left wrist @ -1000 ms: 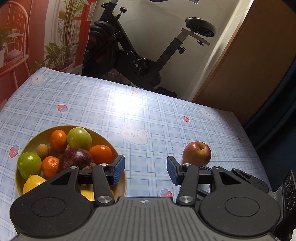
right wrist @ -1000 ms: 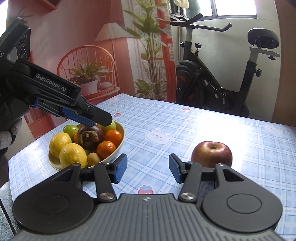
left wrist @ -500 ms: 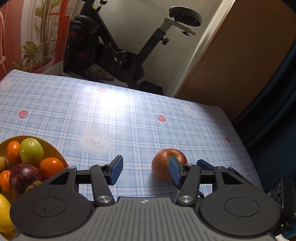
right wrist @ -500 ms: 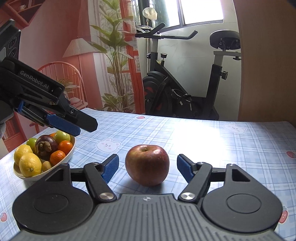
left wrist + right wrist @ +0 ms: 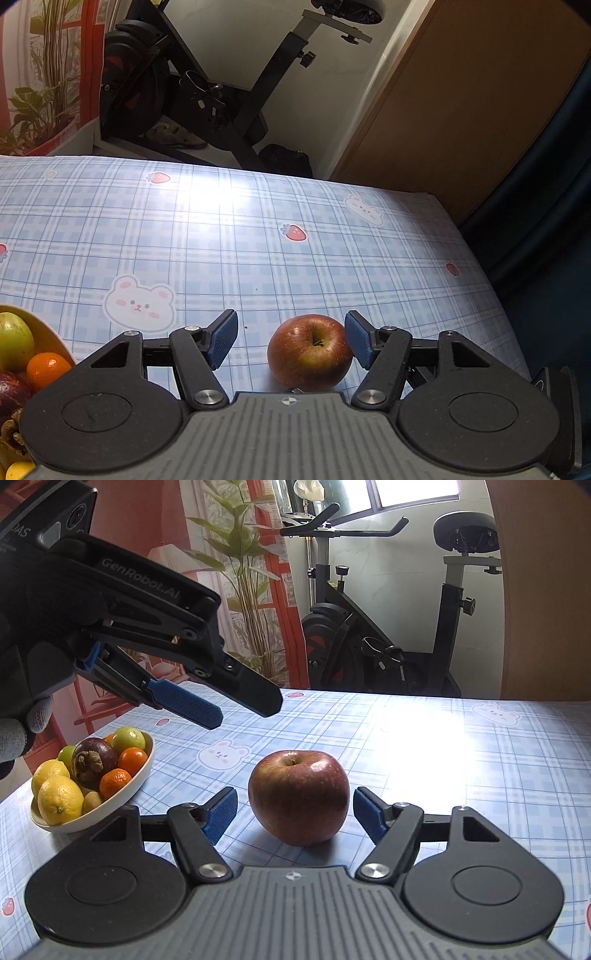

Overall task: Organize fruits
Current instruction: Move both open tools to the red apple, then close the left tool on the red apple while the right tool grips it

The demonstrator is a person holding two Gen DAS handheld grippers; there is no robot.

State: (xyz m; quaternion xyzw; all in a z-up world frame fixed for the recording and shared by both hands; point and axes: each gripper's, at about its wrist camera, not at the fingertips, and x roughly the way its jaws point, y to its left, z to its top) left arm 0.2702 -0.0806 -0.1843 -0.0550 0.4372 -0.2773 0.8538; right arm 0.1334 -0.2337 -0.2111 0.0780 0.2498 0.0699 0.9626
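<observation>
left wrist view: the left gripper (image 5: pixel 290 339) has just been opening, its fingers spread above the apple (image 5: pixel 309 355), which sits on the table (image 5: pixel 258 236) well right of the bowl (image 5: pixel 55 341); no pad presses it.

right wrist view: the right gripper (image 5: pixel 293 814) has its fingers spread either side of the apple, not touching. the bowl left of the apple is already full of fruit; judging by this, only the apple remains.

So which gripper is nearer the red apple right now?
Right. The right gripper has the red apple between its open jaws, untouched. The left gripper hangs above it, toward the fruit bowl, jaws just opening.
</observation>
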